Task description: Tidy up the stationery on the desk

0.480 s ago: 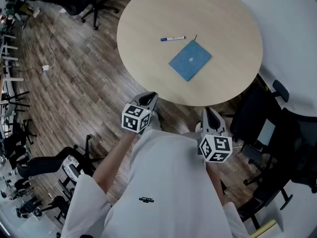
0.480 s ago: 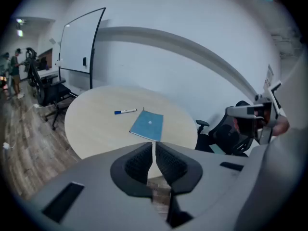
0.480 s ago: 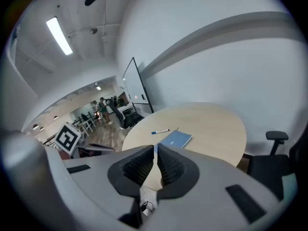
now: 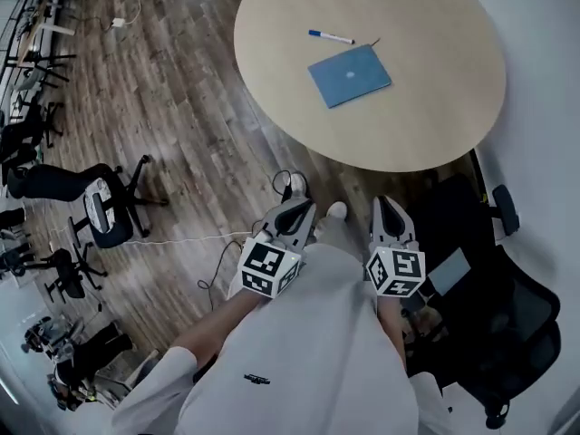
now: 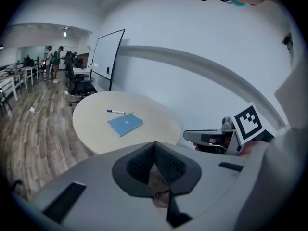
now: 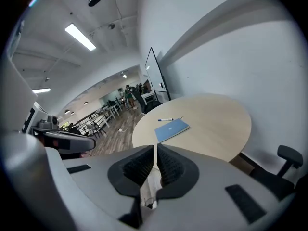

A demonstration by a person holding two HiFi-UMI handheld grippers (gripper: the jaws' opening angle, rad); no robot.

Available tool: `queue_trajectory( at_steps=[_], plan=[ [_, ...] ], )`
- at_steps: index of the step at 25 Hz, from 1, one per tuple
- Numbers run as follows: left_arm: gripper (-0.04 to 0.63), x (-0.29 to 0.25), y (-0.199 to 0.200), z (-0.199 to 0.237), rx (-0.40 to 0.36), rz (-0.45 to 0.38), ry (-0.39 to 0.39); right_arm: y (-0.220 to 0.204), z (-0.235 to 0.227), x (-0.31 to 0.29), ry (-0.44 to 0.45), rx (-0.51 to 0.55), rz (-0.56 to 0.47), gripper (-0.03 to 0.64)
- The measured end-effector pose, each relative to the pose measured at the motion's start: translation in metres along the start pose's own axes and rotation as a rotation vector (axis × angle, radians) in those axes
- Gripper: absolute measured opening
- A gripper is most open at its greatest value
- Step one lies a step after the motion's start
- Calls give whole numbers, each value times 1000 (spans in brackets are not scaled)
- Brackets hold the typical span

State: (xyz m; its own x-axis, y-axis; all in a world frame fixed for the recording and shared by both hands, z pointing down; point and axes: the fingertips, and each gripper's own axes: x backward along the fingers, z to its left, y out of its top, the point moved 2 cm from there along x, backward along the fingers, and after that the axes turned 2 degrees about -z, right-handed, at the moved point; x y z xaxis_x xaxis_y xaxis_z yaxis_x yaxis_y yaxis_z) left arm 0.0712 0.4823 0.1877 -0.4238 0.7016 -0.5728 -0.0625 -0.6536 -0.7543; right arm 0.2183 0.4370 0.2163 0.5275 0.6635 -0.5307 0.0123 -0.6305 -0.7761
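Head view: the round desk (image 4: 272, 80) stood at 12 o'clock from the operator, well apart from both claws. The blue notebook (image 4: 349, 75) lay flat near the desk's centre. The pen (image 4: 330, 36) lay just beside it at its 11 o'clock, not touching.

The left gripper (image 4: 292, 208) and right gripper (image 4: 390, 210) hung close to the body over the wooden floor (image 4: 181, 152), short of the desk's 6 o'clock rim. Both pairs of jaws were pressed fully together, with nothing between the pads in either gripper view.

Handling, as judged:
- **Pen:** light, stiff and round-barrelled, so likely to roll. Pinch across the barrel at mid-length.
- **Notebook:** thin, light, probably bendy, and flush with the top, leaving no room for a jaw beneath. Better nipped at a corner, or slid past the rim first.
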Motion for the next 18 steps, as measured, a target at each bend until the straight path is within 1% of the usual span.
queue_trajectory(
  at_steps=[4,5,8,10,12,14,18],
  plan=[
    [20,-5,-10,-4,7,-5,43,-4,2,-1,80,-77,-35,48],
    [20,-3,-11,-6,17,-17,56,-4,4,2,99,-70,-38,48],
    [21,2,-9,-15,35,-59,90,-3,3,12,145,9,-30,48],
    [20,7,-8,-14,32,-72,103,-3,-1,13,141,23,-28,48],
    [21,13,-6,-7,35,-80,117,1,-2,11,124,12,-38,48],
    [20,17,-3,2,53,-91,128,7,1,8,114,12,-45,48],
    [21,10,6,18,81,-105,114,14,11,-7,112,39,-30,48]
  ],
)
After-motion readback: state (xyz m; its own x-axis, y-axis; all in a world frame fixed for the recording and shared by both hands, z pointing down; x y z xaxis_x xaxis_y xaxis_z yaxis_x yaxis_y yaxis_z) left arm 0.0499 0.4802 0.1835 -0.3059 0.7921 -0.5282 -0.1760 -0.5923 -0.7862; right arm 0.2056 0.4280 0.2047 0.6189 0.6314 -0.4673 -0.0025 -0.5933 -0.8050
